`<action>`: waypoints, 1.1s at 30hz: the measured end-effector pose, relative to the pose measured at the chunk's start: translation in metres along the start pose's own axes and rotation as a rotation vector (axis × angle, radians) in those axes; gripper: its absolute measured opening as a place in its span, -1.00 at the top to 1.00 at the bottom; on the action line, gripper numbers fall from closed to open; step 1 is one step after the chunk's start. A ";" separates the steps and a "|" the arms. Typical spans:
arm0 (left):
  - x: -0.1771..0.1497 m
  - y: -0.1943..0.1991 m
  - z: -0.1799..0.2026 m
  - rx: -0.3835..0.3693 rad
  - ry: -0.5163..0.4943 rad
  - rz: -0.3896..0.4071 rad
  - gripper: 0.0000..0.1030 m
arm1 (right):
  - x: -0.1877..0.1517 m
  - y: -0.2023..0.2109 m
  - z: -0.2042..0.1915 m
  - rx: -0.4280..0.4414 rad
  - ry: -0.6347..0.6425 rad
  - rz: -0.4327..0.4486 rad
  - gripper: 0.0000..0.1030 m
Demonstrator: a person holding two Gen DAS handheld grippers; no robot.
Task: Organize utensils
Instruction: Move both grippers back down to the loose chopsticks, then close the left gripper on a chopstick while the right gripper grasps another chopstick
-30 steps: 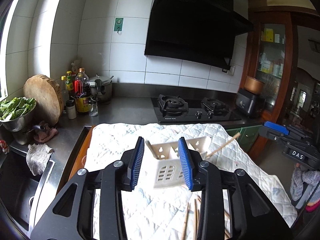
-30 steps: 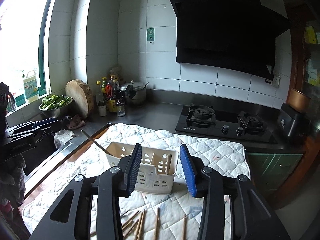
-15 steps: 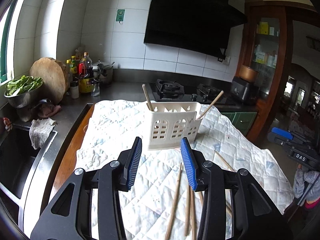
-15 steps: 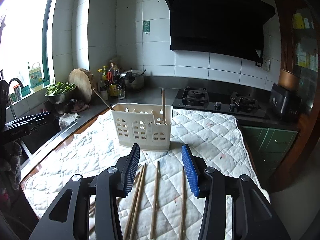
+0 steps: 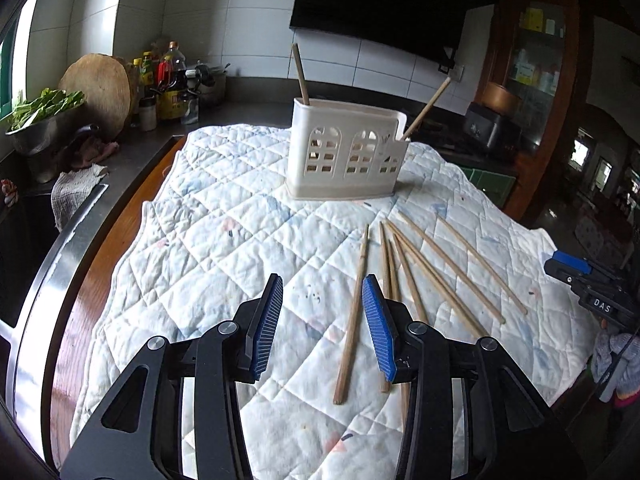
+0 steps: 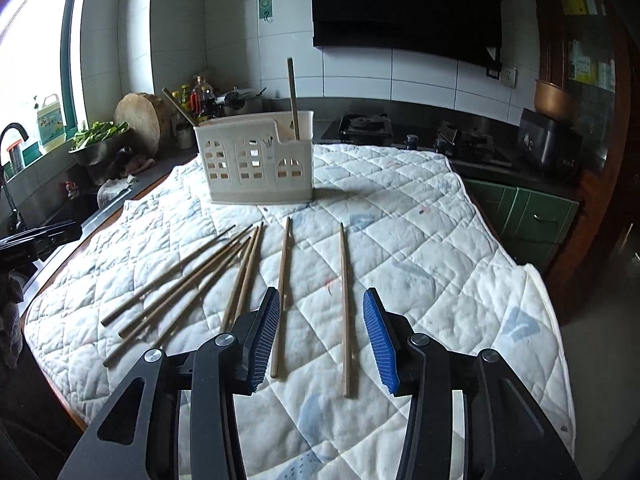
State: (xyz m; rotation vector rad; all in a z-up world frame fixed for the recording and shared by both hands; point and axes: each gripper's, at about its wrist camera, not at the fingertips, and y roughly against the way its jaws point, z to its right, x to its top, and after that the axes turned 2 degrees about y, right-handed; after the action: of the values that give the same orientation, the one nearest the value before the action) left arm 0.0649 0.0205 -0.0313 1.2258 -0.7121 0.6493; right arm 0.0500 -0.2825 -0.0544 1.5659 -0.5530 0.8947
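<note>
A white slotted utensil holder (image 5: 344, 152) (image 6: 260, 164) stands on the quilted cloth, with one chopstick (image 5: 300, 76) upright in it and another (image 5: 426, 110) leaning out. Several loose wooden chopsticks (image 5: 420, 276) lie on the cloth in front of it. My left gripper (image 5: 322, 284) hovers open above the cloth. The leftmost loose chopstick (image 5: 354, 316) shows between its fingers, close to the right one. My right gripper (image 6: 320, 296) is open too, with two single chopsticks (image 6: 284, 296) (image 6: 346, 308) lying below its gap. A fanned bunch (image 6: 200, 280) lies to its left.
The white quilted cloth (image 5: 224, 248) (image 6: 420, 240) covers a wooden board on the counter. Left of it are a sink (image 5: 24, 240), a rag (image 5: 76, 192), a bowl of greens (image 5: 40, 120), a round chopping board (image 5: 100, 88) and bottles (image 5: 168, 80). A gas hob (image 6: 420, 140) lies behind.
Both grippers have sunk and drawn back from the holder toward the near cloth. The loose chopsticks, earlier at the frame's bottom, now lie under and between the fingers.
</note>
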 end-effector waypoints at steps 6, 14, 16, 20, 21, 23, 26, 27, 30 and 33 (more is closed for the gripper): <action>-0.027 -0.017 0.001 0.000 -0.019 -0.078 0.18 | -0.019 -0.021 0.003 -0.007 -0.009 -0.074 0.21; -0.043 -0.032 0.005 -0.017 -0.030 -0.131 0.18 | -0.023 -0.042 0.009 -0.009 -0.028 -0.144 0.27; -0.044 -0.036 0.008 -0.028 -0.042 -0.140 0.21 | -0.022 -0.045 0.009 -0.012 -0.025 -0.157 0.28; -0.045 -0.046 0.015 -0.039 -0.062 -0.163 0.39 | -0.021 -0.051 0.009 -0.018 -0.023 -0.183 0.30; -0.045 -0.048 0.015 -0.041 -0.061 -0.169 0.45 | -0.021 -0.052 0.008 -0.018 -0.022 -0.190 0.31; -0.045 -0.053 0.016 -0.044 -0.060 -0.180 0.52 | -0.021 -0.055 0.008 -0.020 -0.018 -0.204 0.32; -0.044 -0.058 0.018 -0.042 -0.070 -0.195 0.59 | -0.022 -0.059 0.007 -0.018 -0.014 -0.222 0.35; -0.044 -0.060 0.018 -0.040 -0.072 -0.200 0.61 | -0.022 -0.060 0.007 -0.016 -0.014 -0.227 0.37; -0.043 -0.067 0.018 -0.036 -0.069 -0.222 0.73 | -0.022 -0.063 0.008 -0.013 -0.010 -0.239 0.40; -0.044 -0.072 0.018 -0.034 -0.069 -0.233 0.73 | -0.021 -0.066 0.008 -0.014 -0.007 -0.252 0.46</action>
State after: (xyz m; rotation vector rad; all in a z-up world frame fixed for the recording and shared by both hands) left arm 0.0905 -0.0150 -0.1054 1.2813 -0.6232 0.4026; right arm 0.0903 -0.2803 -0.1111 1.5849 -0.3561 0.6930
